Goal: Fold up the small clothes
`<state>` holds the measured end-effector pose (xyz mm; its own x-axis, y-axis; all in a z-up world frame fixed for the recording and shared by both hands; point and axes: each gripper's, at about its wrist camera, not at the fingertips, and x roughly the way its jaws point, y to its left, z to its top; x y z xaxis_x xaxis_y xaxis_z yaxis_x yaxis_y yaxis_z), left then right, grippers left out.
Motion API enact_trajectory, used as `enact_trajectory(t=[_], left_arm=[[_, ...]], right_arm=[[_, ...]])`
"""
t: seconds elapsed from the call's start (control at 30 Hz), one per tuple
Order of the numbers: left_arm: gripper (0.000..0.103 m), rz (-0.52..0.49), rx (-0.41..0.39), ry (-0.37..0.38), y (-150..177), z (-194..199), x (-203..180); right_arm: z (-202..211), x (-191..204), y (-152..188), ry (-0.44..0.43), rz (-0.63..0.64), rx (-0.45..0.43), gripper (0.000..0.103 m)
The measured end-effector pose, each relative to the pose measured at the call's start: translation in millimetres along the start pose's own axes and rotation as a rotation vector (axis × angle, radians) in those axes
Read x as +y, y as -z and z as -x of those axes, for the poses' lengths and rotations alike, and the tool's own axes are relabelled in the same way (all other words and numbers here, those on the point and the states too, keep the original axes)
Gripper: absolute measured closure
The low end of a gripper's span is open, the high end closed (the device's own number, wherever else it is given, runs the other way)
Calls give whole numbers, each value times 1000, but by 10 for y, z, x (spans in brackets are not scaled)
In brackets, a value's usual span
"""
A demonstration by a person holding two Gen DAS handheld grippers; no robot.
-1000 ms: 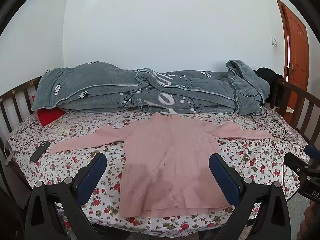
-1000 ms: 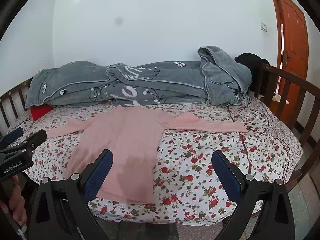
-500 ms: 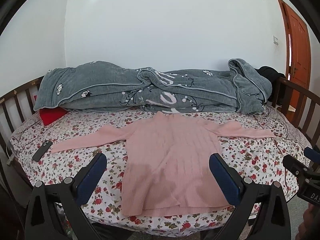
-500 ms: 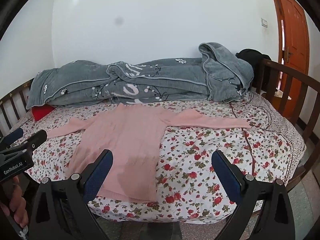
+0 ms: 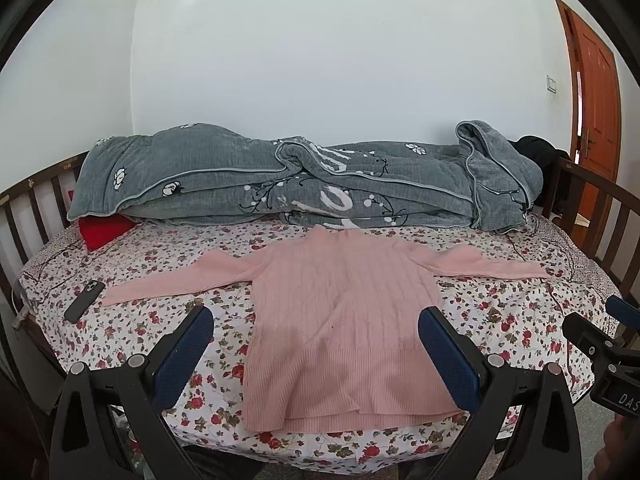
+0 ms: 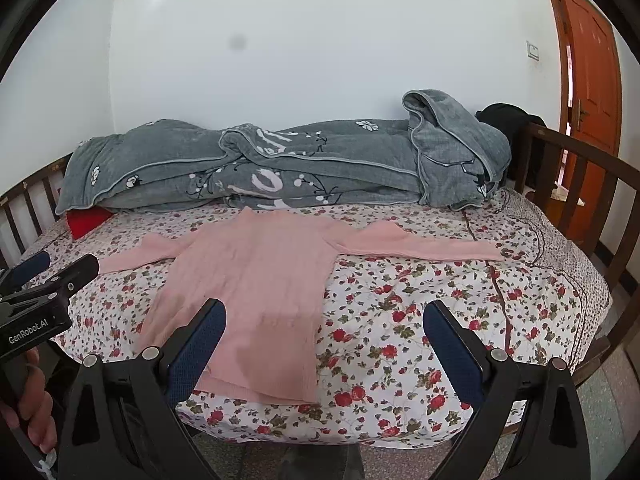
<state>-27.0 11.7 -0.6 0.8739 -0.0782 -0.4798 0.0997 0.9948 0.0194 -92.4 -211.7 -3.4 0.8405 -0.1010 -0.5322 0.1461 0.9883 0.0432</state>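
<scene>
A pink ribbed sweater (image 5: 344, 320) lies flat on the flowered bedsheet (image 5: 500, 320), both sleeves spread out to the sides, hem toward me. It also shows in the right wrist view (image 6: 256, 280). My left gripper (image 5: 316, 316) is open and empty, held in the air before the hem. My right gripper (image 6: 324, 312) is open and empty, off the bed's front edge, to the right of the sweater's body. Each gripper shows at the edge of the other's view.
A rolled grey quilt (image 5: 304, 184) lies along the back of the bed by the wall. A red cushion (image 5: 105, 230) and a black phone (image 5: 84, 300) lie at the left. Wooden rails (image 6: 592, 184) bound both ends. An orange door (image 6: 592, 60) stands at the right.
Both views have shifted slightly; the bed sits a little lower and closer in frame. The sweater has not moved and both grippers stay open.
</scene>
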Motion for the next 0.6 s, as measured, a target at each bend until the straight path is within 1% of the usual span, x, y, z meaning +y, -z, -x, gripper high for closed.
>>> enact_trajectory(t=[0.6], left_arm=[[0, 3, 1, 2, 10, 18, -3]], right_arm=[[2, 39, -7, -4, 6, 3, 5]])
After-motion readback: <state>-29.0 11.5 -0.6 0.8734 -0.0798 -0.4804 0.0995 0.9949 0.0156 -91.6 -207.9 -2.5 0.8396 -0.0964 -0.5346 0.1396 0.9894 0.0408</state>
